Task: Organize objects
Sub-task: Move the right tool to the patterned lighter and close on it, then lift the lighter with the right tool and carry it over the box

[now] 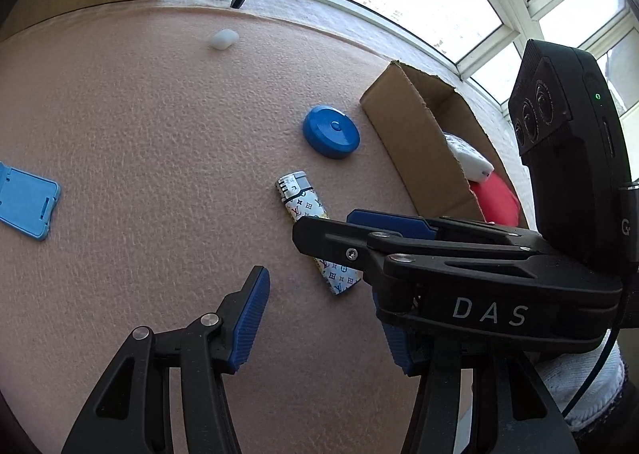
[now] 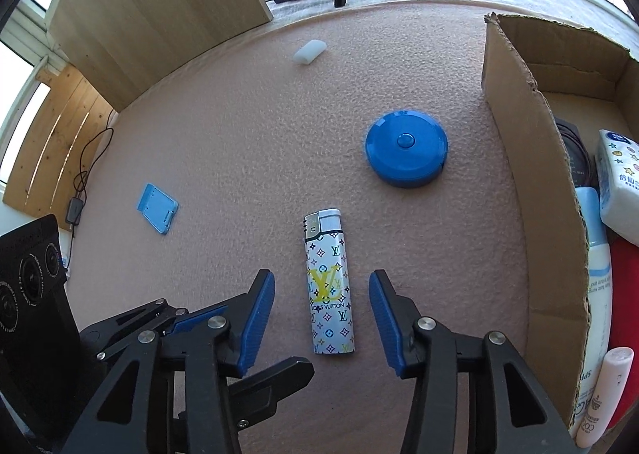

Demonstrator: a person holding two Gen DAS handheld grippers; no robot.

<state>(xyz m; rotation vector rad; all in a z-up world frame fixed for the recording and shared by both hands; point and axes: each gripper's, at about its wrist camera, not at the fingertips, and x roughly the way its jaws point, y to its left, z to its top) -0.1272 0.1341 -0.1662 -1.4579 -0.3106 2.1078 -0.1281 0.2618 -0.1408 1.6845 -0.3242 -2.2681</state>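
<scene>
A white patterned lighter [image 2: 328, 286] lies on the pink mat, its metal head pointing away. My right gripper [image 2: 321, 288] is open, one blue pad on each side of the lighter, neither touching it. In the left wrist view the lighter [image 1: 297, 200] runs under the right gripper's fingers [image 1: 319, 240]. My left gripper [image 1: 319, 306] is open and holds nothing; its right finger is mostly hidden behind the right gripper. A blue round case [image 2: 406, 148] sits beyond the lighter. Further off lie a light-blue flat stand [image 2: 157, 208] and a small white case [image 2: 310, 51].
An open cardboard box [image 2: 531, 174] stands at the right, holding a tissue pack [image 2: 621, 190], tubes and something red. A wooden board [image 2: 159, 14] leans at the back left. Tripod legs and cables lie by the window. The mat [image 2: 239, 134] spreads between the objects.
</scene>
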